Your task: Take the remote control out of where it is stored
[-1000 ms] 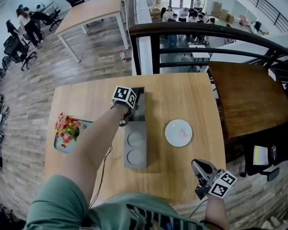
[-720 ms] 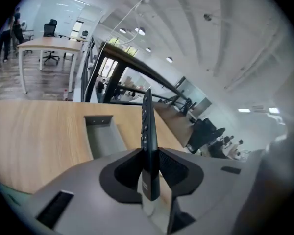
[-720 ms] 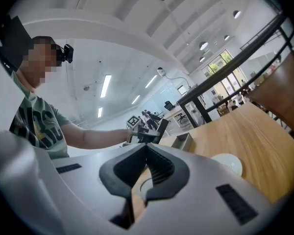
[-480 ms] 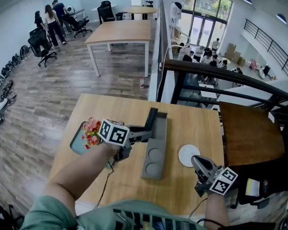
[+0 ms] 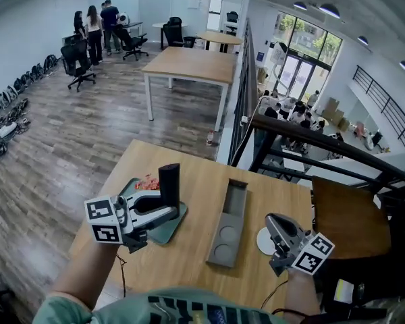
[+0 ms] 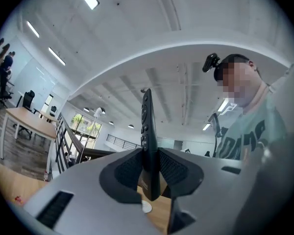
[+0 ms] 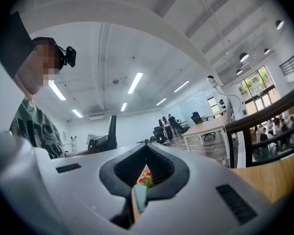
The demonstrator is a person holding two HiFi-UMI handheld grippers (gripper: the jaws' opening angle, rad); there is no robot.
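Observation:
A black remote control (image 5: 169,183) stands upright in the air over the table's left part, and my left gripper (image 5: 167,211) is shut on its lower end. In the left gripper view the remote (image 6: 147,131) rises edge-on between the two pads (image 6: 172,169). The grey organiser tray (image 5: 224,219) lies on the wooden table (image 5: 196,174) to the right of the remote, its long slot empty. My right gripper (image 5: 271,221) hangs near the table's front right; its jaws stand together with nothing in them (image 7: 142,180).
A teal tray (image 5: 165,231) with flowers (image 5: 145,183) lies under the left gripper. A white plate (image 5: 261,243) sits beside the organiser, partly behind the right gripper. A dark railing (image 5: 310,140) borders the table's far right, with a brown table (image 5: 347,214) beyond.
The left gripper has lifted the remote out of the organiser's slot, carried it up and to the left, and turned it upright. The right gripper has risen a little.

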